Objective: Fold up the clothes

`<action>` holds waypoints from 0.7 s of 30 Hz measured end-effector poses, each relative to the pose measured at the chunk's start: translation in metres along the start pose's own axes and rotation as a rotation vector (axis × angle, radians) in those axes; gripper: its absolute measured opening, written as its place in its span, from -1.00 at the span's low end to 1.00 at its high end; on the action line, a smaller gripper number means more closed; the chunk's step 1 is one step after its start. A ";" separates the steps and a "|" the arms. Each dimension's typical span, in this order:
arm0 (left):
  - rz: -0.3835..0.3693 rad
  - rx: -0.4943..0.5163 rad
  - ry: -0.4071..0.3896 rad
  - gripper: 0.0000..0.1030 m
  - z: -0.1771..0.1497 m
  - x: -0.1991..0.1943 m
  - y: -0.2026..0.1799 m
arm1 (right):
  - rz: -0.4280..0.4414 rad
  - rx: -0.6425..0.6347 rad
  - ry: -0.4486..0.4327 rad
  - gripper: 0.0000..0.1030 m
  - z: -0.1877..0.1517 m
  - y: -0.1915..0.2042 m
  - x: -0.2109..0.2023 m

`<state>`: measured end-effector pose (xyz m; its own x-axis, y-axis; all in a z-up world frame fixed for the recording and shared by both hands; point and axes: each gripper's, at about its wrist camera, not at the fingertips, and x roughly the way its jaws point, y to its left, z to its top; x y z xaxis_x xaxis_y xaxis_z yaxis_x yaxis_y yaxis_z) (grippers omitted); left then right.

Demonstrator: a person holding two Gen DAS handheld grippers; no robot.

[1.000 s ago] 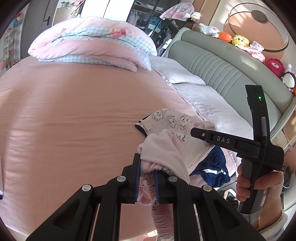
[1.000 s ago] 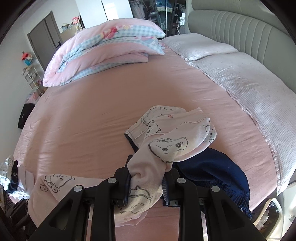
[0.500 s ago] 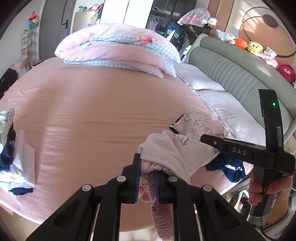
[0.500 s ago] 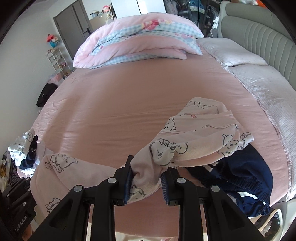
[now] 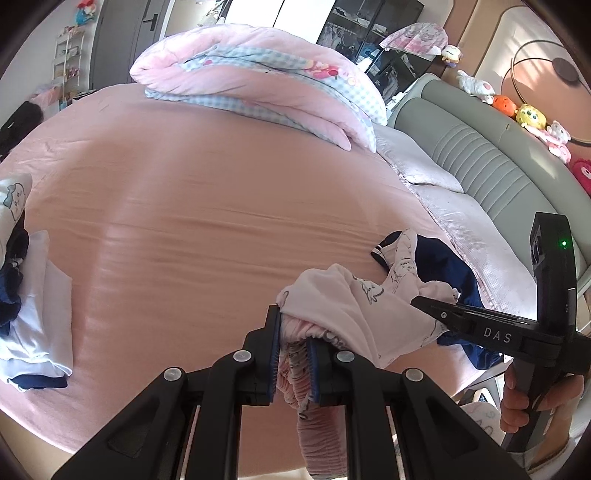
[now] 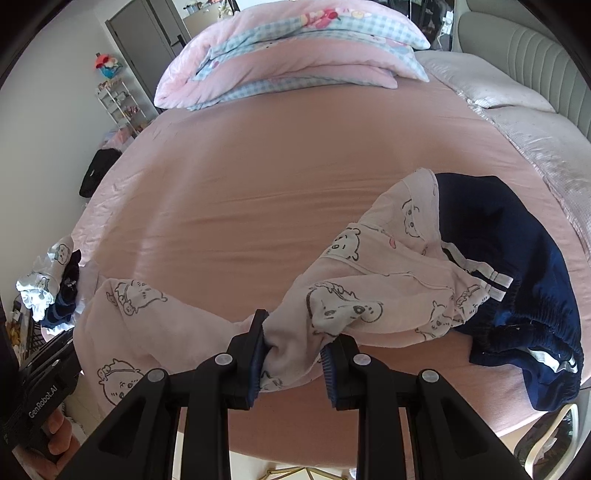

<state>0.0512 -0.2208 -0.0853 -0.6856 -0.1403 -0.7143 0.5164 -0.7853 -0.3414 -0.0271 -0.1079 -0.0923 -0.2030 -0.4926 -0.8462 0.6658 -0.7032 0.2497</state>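
Pyjamas (image 6: 369, 295): bunched, clamped in left gripper (image 5: 293, 354) and right gripper (image 6: 293, 350). Step: lifting clear of navy shorts (image 6: 517, 266) ahead. Next: spread flat.

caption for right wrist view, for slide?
Right gripper pinches pink bear-print garment draped over navy shorts on pink bed.

You face a wide bed (image 5: 207, 206) in a pink sheet, sunlit. A folded quilt (image 5: 258, 85) lies at its far side, a grey padded headboard (image 5: 491, 166) with plush toys (image 5: 524, 114) to your right, a grey door (image 6: 147, 33) beyond.
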 end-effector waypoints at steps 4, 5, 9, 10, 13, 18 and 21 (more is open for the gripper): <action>0.009 -0.021 0.010 -0.78 0.005 0.007 0.017 | 0.003 -0.049 0.003 -0.51 0.014 0.009 0.013; 0.016 -0.021 0.014 -0.78 0.006 0.009 0.021 | 0.003 -0.061 0.003 -0.51 0.018 0.011 0.016; 0.071 0.008 0.066 -0.78 0.008 0.027 0.031 | 0.005 -0.111 0.006 -0.51 0.033 0.020 0.029; 0.082 0.024 0.065 -0.78 0.008 0.029 0.032 | 0.006 -0.124 0.006 -0.51 0.036 0.022 0.032; 0.141 0.074 0.061 -0.77 0.004 0.033 0.030 | 0.013 -0.143 0.010 -0.51 0.042 0.025 0.041; 0.213 0.079 0.080 -0.76 -0.014 0.041 0.034 | 0.031 -0.159 0.020 -0.51 0.045 0.025 0.054; 0.217 0.051 0.087 -0.76 -0.021 0.042 0.039 | 0.041 -0.168 0.025 -0.51 0.047 0.025 0.063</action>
<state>0.0531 -0.2447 -0.1411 -0.5132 -0.2581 -0.8185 0.6185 -0.7724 -0.1442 -0.0571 -0.1808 -0.1167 -0.1563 -0.5049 -0.8489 0.7844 -0.5857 0.2039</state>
